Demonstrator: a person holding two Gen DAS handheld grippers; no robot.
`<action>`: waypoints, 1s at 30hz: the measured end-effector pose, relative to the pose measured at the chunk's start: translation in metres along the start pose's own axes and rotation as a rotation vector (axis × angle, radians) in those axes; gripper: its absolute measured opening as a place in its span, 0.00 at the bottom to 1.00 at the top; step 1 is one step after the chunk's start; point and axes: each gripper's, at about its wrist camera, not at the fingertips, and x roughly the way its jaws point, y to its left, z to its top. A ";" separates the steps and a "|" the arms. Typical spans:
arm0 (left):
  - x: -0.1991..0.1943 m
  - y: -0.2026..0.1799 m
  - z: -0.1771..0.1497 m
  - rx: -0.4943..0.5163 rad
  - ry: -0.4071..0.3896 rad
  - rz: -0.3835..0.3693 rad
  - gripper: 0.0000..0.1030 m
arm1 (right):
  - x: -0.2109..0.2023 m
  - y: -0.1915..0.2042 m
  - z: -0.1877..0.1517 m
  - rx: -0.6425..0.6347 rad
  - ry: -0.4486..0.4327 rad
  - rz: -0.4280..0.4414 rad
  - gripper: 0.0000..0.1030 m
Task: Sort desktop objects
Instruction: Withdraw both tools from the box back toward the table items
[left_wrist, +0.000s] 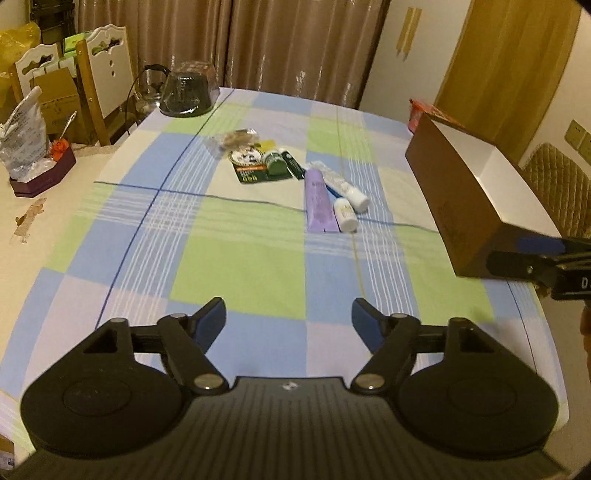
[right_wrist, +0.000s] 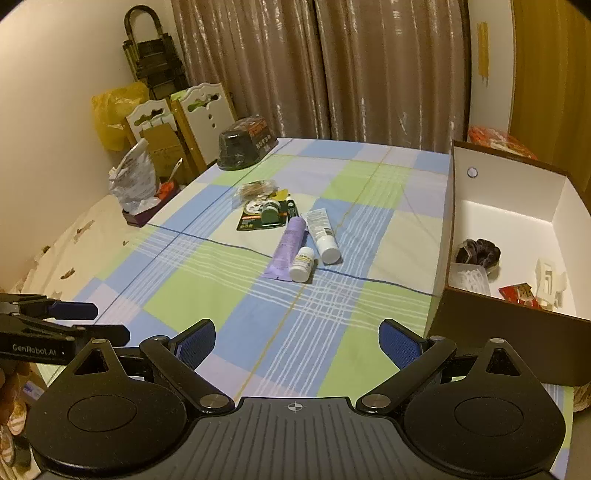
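Left gripper (left_wrist: 288, 319) and right gripper (right_wrist: 297, 341): jaws apart, empty. Left of the box (right_wrist: 506, 210) on the tablecloth (right_wrist: 221, 291) lie one green card pack (right_wrist: 263, 218), one purple tube (right_wrist: 290, 243), one white tube (right_wrist: 323, 234), one small white bottle (right_wrist: 303, 264). One dark scrunchie (right_wrist: 478, 253) lies inside the box.

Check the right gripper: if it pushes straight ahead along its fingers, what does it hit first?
Probably the small white bottle, lying beside the purple tube. Before that, only bare checked tablecloth lies ahead of the open right gripper. Depth is unclear; if it's held high it may pass above both. The brown box is off to the right.
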 end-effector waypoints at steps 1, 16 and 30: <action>-0.001 0.000 -0.002 0.002 0.002 -0.001 0.76 | 0.000 0.002 0.000 -0.005 -0.001 -0.001 0.95; 0.017 0.000 -0.002 -0.017 0.028 0.029 0.94 | 0.021 -0.006 0.009 -0.054 0.033 0.035 0.95; 0.035 -0.008 0.021 -0.059 0.036 0.090 0.93 | 0.050 -0.026 0.030 -0.080 0.040 0.094 0.95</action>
